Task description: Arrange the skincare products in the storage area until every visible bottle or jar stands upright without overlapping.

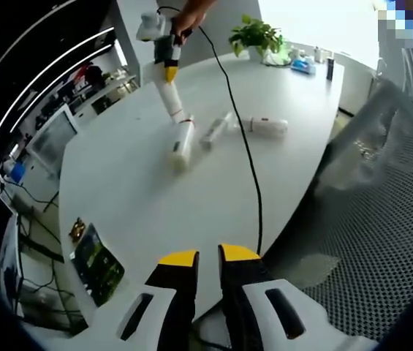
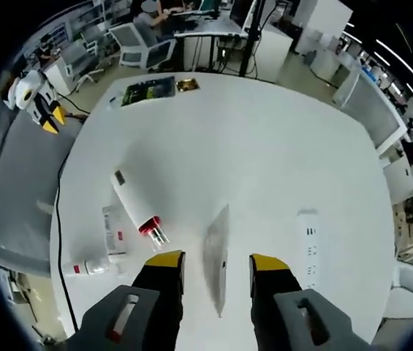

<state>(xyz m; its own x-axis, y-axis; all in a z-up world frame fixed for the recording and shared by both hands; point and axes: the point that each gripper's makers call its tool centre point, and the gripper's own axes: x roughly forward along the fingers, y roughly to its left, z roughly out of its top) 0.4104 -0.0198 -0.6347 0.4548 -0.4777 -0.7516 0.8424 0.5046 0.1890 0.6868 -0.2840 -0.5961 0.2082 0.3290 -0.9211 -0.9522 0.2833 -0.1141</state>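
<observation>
**Grippers.** The left gripper is held back over the near edge of the round white table. Its jaws are almost closed, with a thin gap, and hold nothing. The right gripper has its jaws spread wide to either side of a pale silver-grey flat plastic tube. Table surface shows on both sides of the tube, so I judge there is no grip yet.

**Products.** All of them lie on their sides.
- In the right gripper view, a white cylindrical bottle with a red collar and pump nozzle lies at ten o'clock from the jaws.
- A flat white sachet with red print lies just beside the bottle, at nine o'clock.
- A small white bottle with a red label lies farther out at eight o'clock.
- I cannot tell whether the sachet touches the pump bottle.

**Other items.** A white power strip lies at two o'clock from the jaws. A black cable runs across the table past the products.

**Risks.**
- The flat tube has a narrow end to stand on. It is likely to topple if released off-vertical, or to slip and rotate if pinched near one end.
- Swinging the tube upright could knock the red-collared bottle into its neighbours.
- The trailing cable could drag across the lying items.
</observation>
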